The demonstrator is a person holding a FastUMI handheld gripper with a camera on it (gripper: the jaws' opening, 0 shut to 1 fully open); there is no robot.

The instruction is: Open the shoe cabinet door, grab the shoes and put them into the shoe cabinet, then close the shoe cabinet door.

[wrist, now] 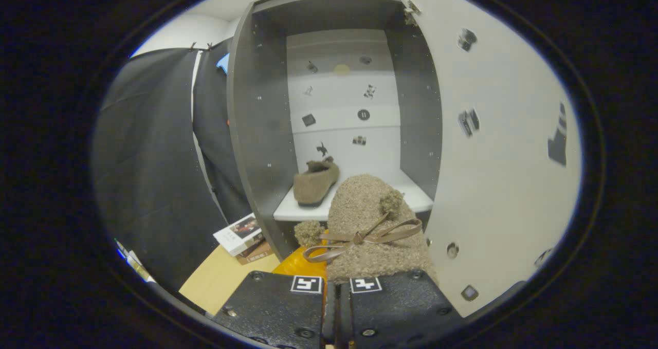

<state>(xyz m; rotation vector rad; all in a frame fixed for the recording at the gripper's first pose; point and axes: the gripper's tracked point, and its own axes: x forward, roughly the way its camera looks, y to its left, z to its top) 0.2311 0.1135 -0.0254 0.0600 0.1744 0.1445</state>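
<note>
The shoe cabinet [262,133] is standing open, its pale door [504,148] swinging wide beside the opening. One fuzzy brown shoe [315,180] is already sitting on the white shelf [411,192] inside. The hand-held gripper [336,308] is clamping a second shoe [372,225], bow-trimmed, with both fingers pressing together on it, just before the shelf. Books [241,238] are lying on the desk [221,277] below.

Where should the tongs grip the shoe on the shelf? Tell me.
Shelf shoe: probably by its raised heel rim, from above, since the opening faces up and the toe points outward. The tongs are shut on the other shoe.
</note>
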